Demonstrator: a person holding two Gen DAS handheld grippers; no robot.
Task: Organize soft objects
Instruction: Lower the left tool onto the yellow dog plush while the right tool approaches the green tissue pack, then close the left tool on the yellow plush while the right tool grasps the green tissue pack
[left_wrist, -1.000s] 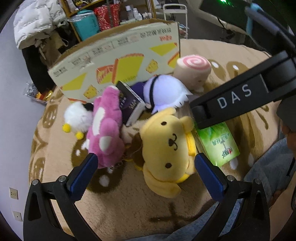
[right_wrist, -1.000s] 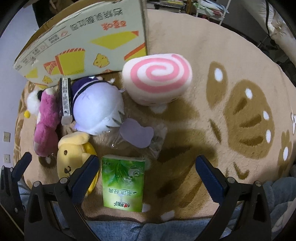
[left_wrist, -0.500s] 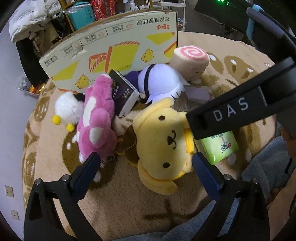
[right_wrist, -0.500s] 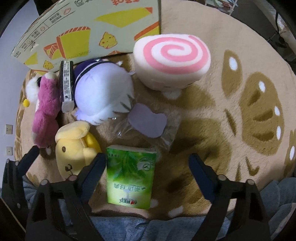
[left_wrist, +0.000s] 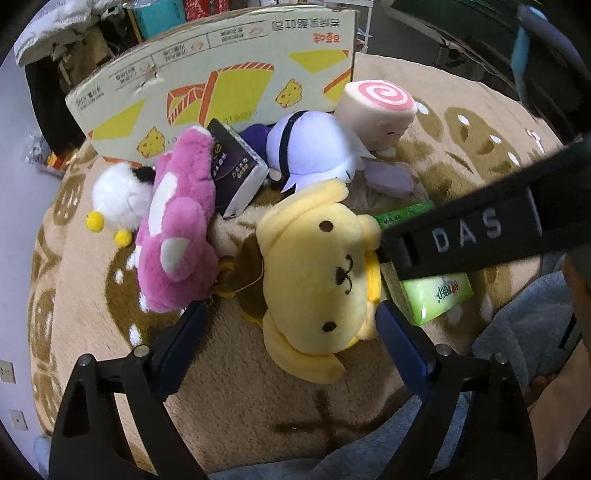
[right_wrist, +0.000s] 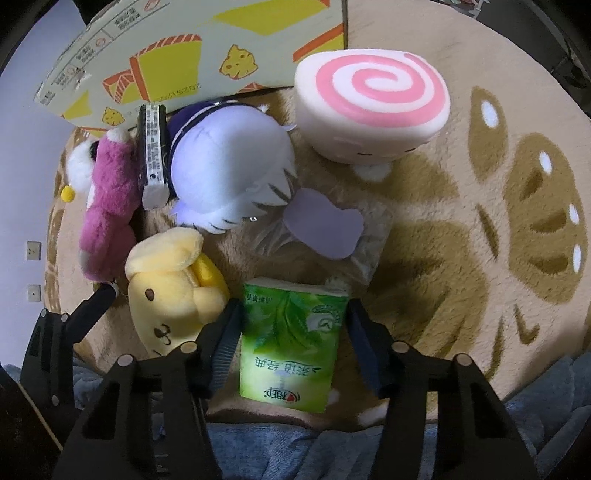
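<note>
Apparently we are near the start: nothing shows as sorted yet, and every soft toy lies loose on the rug (right_wrist: 461, 236) in front of the cardboard box (left_wrist: 221, 85). Our right gripper (right_wrist: 291, 334) straddles the green tissue pack (right_wrist: 291, 343), jaws narrowed beside its edges; whether they pinch it we cannot tell. Our left gripper (left_wrist: 291, 334) hangs spread wide around the yellow dog plush (left_wrist: 317, 273). The pink plush (left_wrist: 177, 225), the lilac plush (right_wrist: 229, 166) and the swirl cushion (right_wrist: 373, 107) all wait untouched.
</note>
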